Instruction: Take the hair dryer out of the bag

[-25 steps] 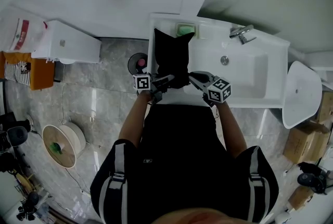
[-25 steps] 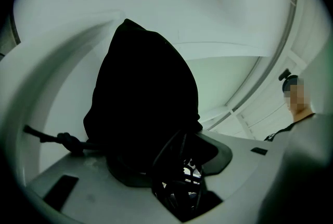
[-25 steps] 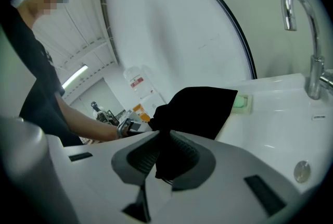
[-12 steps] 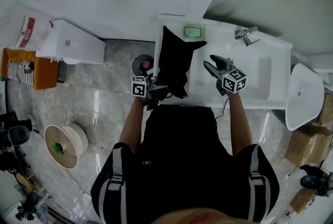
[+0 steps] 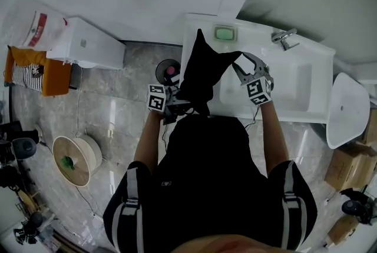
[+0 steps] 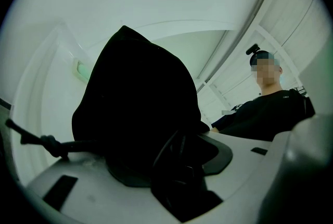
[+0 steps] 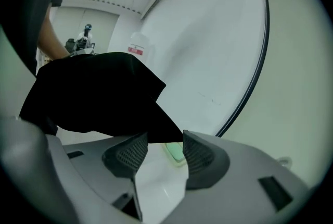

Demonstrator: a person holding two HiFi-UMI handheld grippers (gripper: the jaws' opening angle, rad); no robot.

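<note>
Bag [image 5: 203, 69] held up over sink [image 5: 294, 113]. Left gripper [image 5: 177, 106] clamped on its lower edge, 7 o'clock. Right gripper [image 5: 246, 63], at bag's 3 o'clock: jaws opening, nothing between. Hair dryer unseen, presumably inside; removal not started.

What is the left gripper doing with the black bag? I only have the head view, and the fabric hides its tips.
Observer: The left gripper is clamped on a fold of the black bag.
Operator: And the right?
Observer: The right gripper is opening, pads apart, nothing pinched; the bag's corner hangs just beyond them.
Operator: Is the hair dryer showing?
Observer: No; only a dark knotted cord pokes out beside the bag.
</note>
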